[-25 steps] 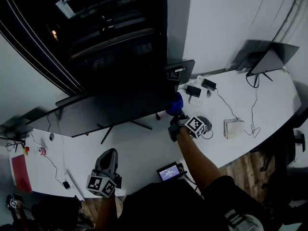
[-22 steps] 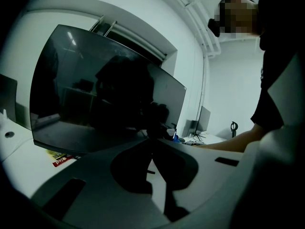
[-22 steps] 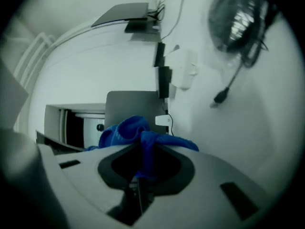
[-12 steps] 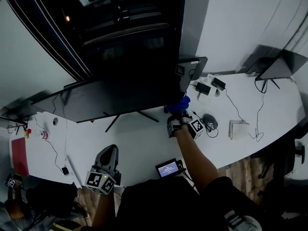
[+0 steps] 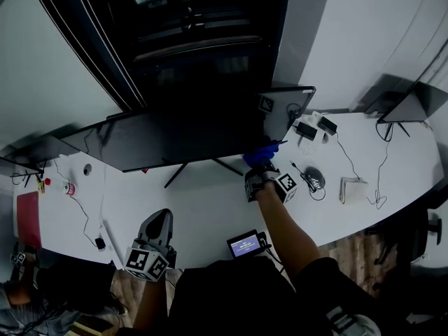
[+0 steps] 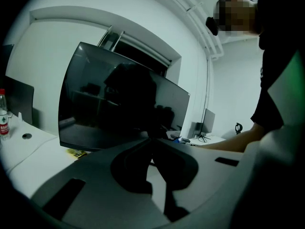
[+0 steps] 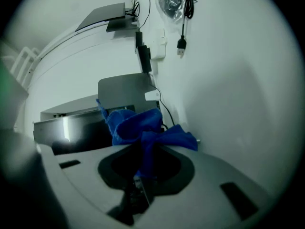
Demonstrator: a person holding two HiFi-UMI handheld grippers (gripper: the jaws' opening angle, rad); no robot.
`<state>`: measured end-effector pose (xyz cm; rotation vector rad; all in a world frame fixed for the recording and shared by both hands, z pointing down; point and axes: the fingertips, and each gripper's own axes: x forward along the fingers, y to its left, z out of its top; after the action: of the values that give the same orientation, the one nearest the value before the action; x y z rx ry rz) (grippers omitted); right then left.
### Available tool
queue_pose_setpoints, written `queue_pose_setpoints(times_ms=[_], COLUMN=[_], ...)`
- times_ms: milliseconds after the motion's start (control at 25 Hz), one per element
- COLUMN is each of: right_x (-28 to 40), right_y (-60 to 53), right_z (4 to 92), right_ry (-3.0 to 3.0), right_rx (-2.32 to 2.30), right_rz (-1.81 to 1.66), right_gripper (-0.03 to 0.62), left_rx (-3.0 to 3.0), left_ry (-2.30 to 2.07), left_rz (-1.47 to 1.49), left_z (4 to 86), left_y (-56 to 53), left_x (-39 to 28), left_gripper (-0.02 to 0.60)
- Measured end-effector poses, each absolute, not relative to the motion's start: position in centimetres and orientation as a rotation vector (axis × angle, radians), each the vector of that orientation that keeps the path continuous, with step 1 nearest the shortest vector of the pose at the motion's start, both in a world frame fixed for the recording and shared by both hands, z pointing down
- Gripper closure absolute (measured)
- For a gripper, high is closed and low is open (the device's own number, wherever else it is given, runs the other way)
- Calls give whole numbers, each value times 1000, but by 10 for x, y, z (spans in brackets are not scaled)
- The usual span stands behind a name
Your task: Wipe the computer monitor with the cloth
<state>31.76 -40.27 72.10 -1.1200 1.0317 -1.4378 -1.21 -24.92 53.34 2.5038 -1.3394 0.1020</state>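
In the head view, the right gripper (image 5: 258, 168) has its jaws closed on the blue cloth (image 5: 260, 154). The cloth bunches just ahead of them at the lower right corner of the monitor (image 5: 175, 142), though whether cloth meets glass is hard to tell from here. I judge the wipe to be at one end only, with the whole dark width of screen to the left of those jaws left to cover. The left gripper (image 5: 160, 220) hangs over the near edge of the surface (image 5: 210, 208), well short of the monitor. Plug adapters (image 5: 313, 127) and a trailing cable (image 5: 336, 156) lie to the right of the right jaws (snag risks for a wide sweep), and the stand legs (image 5: 176, 176) splay under the screen. In the left gripper view, the left gripper (image 6: 151, 141) shows its jaws brought together on nothing, with the monitor (image 6: 119, 104) ahead of and above them and a bottle (image 6: 4, 113) far to their left. In the right gripper view, the right gripper (image 7: 143, 166) pinches the cloth (image 7: 136, 123) by its tail, and the bulk blooms above the jaws. The monitor (image 7: 71, 130) edge is just behind the cloth, and a grey panel (image 7: 125, 89) stands beyond.
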Motion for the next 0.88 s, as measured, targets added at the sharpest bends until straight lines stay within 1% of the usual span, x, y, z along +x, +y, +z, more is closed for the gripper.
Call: queue_pose_setpoints(times_ms=[280,880], right_x=[279,166], right_y=[-404,-410], right_z=[722,720], right_ry=[1078,1187], right_rx=[-1141,-1160], right_rz=[-1443,-1519], right_gripper=[526,526], left_rx=[2495,2431], left_ry=[-1354,-1430], left_rz=[90,24], left_z=[530,533], left_y=[-247,-243], left_x=[-59,-160], left_gripper=[588,588])
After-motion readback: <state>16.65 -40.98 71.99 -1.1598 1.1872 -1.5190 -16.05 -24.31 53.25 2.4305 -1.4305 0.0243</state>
